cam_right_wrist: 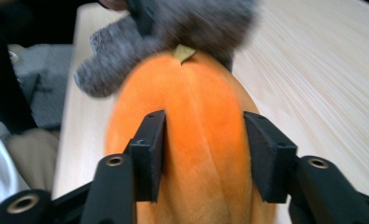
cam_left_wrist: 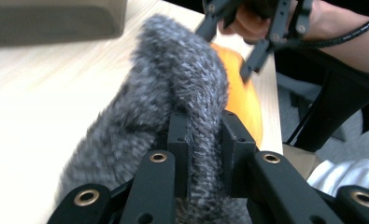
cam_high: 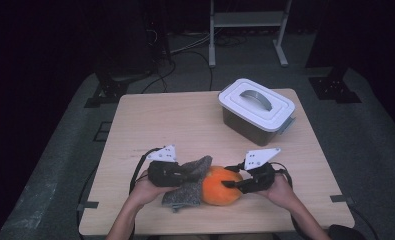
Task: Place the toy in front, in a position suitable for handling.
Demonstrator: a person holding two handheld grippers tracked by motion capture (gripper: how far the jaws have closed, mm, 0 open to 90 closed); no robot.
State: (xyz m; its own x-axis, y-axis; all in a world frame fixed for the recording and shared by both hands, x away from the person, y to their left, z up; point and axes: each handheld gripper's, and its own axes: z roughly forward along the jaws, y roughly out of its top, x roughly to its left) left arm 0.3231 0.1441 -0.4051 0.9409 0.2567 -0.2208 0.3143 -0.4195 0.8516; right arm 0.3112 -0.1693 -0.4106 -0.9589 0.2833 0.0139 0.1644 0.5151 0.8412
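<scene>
Left gripper [cam_high: 177,172] clamped tight on grey fuzzy cloth [cam_high: 187,187], draped against orange plush pumpkin [cam_high: 220,186] at table's [cam_high: 185,120] near edge, likely wiping it. Right gripper [cam_high: 235,184] half-open, jaws straddling pumpkin, seemingly steadying it.

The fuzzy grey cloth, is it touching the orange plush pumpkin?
Touching. In the right gripper view the fuzzy grey cloth drapes over the stem end of the orange plush pumpkin, with no gap between them.

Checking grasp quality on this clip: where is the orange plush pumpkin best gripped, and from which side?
Grip the orange plush pumpkin across its rounded flanks, coming level from the end away from the stem. The right claw already straddles it there, and the grey fuzzy cloth covers the stem end.
</scene>
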